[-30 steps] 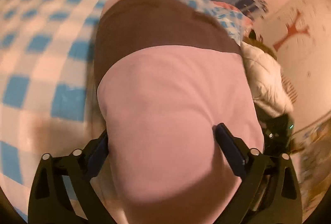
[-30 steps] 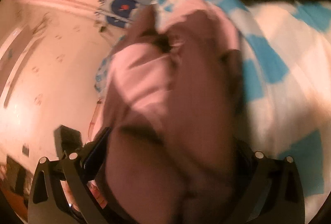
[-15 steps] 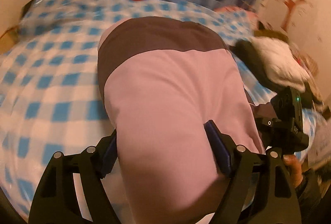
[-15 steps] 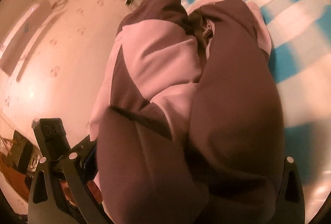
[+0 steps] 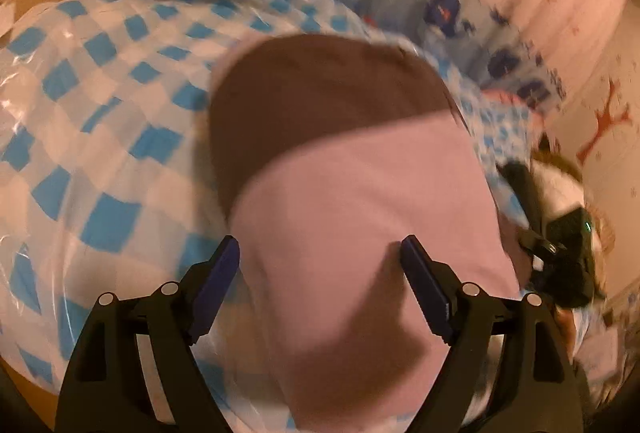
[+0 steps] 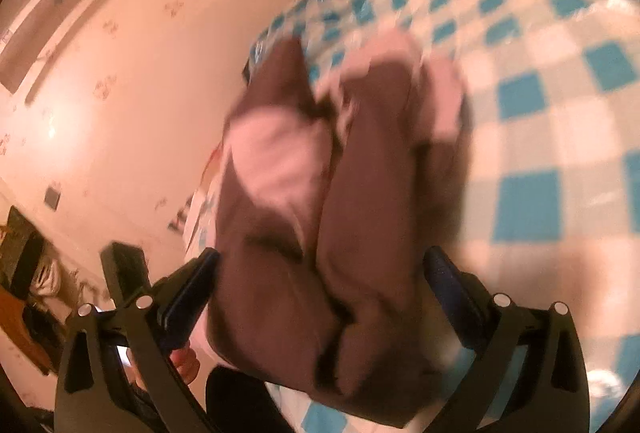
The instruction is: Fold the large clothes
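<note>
Both wrist views have swung across the bed since the earlier frames, more checked bedspread (image 5: 100, 137) showing to the left. The folded pink-and-brown garment (image 5: 352, 201) bulges between the jaws of the left gripper (image 5: 320, 265), which are opening slightly, and likewise fills the wide-spread right gripper (image 6: 320, 277); whether the pads actually press the cloth cannot be told. Judging by this, the bundle is being carried toward a resting place. Next comes lowering it flat. Open bedspread lies left; a wall (image 6: 132, 105) and white clutter (image 5: 560, 193) crowd the right.
</note>
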Tool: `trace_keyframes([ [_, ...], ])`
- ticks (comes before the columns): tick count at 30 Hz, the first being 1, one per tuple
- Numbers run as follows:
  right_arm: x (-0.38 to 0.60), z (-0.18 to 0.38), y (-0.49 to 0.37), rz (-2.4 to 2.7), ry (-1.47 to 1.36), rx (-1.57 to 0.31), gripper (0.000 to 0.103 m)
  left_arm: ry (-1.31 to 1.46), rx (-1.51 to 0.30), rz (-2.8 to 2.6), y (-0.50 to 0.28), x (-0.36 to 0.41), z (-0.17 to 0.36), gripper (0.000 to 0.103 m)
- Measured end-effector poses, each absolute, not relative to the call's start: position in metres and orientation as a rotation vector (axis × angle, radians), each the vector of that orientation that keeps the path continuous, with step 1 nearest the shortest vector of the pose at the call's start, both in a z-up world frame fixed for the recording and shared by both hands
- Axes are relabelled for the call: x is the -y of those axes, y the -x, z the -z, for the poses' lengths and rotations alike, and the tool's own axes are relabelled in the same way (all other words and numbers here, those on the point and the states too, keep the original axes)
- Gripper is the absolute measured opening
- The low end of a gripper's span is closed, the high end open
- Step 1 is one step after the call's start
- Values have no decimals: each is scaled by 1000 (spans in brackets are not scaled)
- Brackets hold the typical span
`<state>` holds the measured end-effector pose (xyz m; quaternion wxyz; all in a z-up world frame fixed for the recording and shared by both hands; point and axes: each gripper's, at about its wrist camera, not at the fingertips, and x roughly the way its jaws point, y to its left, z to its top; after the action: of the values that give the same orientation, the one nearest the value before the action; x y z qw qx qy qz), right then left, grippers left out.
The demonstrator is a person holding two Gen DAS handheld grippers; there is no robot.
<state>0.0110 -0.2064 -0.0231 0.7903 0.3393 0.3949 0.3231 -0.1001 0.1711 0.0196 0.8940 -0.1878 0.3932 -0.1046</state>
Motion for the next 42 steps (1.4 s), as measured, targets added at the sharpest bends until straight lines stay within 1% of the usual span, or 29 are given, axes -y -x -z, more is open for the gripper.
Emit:
trace_keyframes([
  [3,197,-14,-33,-652,-654,-764,98,428,-755,205,82,-176,-31,79],
  [5,192,-19,-47,-686,-657,-772,98,415,-728,249,67,-163,-39,79],
  [7,171,-6,-66,-685,-620,-860,98,363,-783,277,50,-139,-30,91],
  [8,159,12,-73,-643,-564,-916,98,278,-810,261,41,-118,-19,96],
  [10,161,51,-75,-624,-605,-928,98,163,-845,219,32,-92,2,97],
  [11,170,65,-74,-648,-665,-939,97,165,-854,242,30,-89,6,97],
  [13,184,65,-70,-655,-695,-964,96,165,-857,252,29,-88,5,97],
  [14,187,53,-70,-641,-675,-961,96,169,-853,253,29,-90,5,97],
  [18,187,-31,-91,-670,-646,-742,96,175,-815,248,33,-93,5,97],
  [19,179,-46,-102,-687,-651,-713,96,168,-796,239,37,-90,5,97],
  [20,166,-62,-119,-727,-682,-692,96,161,-784,232,39,-88,5,97],
  [22,141,-72,-153,-849,-820,-671,96,151,-759,219,43,-87,3,97],
  [23,126,-68,-172,-900,-898,-675,96,156,-748,221,46,-88,1,97],
  [24,112,-59,-187,-878,-883,-692,96,166,-737,226,49,-90,-1,97],
  [26,90,-28,-204,-741,-676,-735,96,236,-702,247,53,-105,-3,97],
  [27,78,13,-218,-666,-598,-853,96,301,-681,288,54,-115,-5,97],
  [28,85,42,-225,-690,-698,-905,95,372,-666,328,53,-123,-6,97],
  [29,99,58,-228,-699,-795,-893,90,412,-666,347,49,-127,-5,96],
  [31,105,70,-230,-697,-813,-902,89,434,-688,354,41,-123,0,97],
  [32,103,71,-231,-694,-803,-911,89,376,-697,321,39,-114,1,97],
  [35,99,66,-233,-696,-784,-924,89,320,-690,287,45,-105,2,97],
  [37,106,54,-228,-702,-805,-904,89,356,-675,299,50,-115,-3,97],
  [39,132,26,-204,-739,-863,-795,90,430,-665,298,57,-133,-6,97],
  [40,144,12,-189,-750,-853,-768,90,454,-672,297,58,-141,-5,97],
  [42,164,-15,-150,-709,-713,-742,92,505,-698,280,63,-164,0,97],
])
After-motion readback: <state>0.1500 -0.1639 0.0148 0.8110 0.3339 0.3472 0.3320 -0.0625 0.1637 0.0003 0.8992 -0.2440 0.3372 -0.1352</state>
